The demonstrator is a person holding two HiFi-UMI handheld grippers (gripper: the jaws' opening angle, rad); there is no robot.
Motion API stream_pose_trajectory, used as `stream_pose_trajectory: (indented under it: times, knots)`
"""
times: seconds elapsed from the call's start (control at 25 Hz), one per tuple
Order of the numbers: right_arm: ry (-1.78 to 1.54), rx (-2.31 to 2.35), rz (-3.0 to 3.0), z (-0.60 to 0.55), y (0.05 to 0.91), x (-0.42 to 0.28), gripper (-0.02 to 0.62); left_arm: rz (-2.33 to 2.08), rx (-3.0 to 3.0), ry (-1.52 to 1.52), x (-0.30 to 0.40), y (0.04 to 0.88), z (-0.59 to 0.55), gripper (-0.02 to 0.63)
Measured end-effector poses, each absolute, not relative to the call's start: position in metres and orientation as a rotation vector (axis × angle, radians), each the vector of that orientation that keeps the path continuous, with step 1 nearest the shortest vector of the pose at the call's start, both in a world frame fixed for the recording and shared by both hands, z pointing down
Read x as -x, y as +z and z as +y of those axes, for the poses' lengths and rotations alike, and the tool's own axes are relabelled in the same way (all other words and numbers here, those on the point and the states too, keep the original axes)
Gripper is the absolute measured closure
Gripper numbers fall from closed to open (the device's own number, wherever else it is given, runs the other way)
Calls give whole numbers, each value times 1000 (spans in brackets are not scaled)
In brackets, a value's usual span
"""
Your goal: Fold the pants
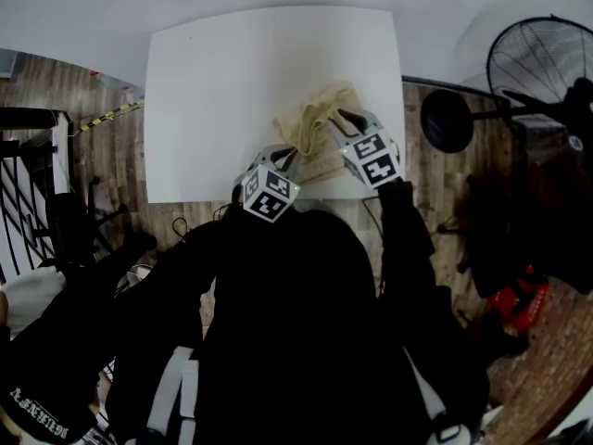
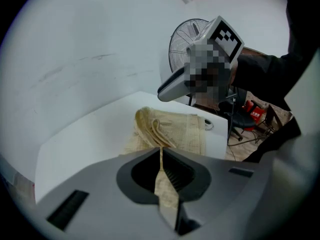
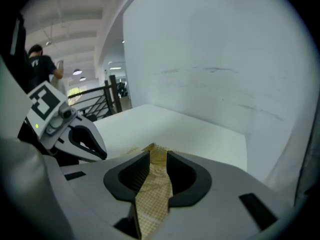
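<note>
On white rectangular bench (image 1: 222,91), near right: pinching crumpled beige checked pants (image 1: 320,128) in jaws of left gripper (image 1: 288,156) and right gripper (image 1: 346,117), likely for folding over.

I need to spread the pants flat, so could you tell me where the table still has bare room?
The white table is bare across its left half and along the far edge. The near right corner is crowded: the beige pants are bunched there, clamped by the left hand-held gripper and right hand-held gripper.
</note>
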State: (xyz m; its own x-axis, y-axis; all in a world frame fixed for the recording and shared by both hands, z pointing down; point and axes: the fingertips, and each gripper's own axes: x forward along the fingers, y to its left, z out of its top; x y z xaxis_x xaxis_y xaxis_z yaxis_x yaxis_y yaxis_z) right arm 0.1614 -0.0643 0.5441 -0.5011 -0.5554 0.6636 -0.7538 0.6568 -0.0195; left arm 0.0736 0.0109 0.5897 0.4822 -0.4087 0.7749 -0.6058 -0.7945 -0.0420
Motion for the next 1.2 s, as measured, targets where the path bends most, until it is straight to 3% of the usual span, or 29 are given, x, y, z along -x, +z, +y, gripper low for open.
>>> stream_pose_trajectory:
  times: [0.12,0.44,0.68,1.2]
  knots:
    - [241,-888,-2196,-71,551,-140,508,-880,-2478,1197,-70,590,12,594]
    - [231,-879,-2127,-92,573,-110,508,-896,-2450,1203,-59,595,22,594]
    - [275,-949,-2125,-92,565,-126,569,-911,-2449,1173,-59,593,23,594]
    - [567,-1232,-2226,-41,537,-202,580,-859,-2480,1160,-79,593,30,594]
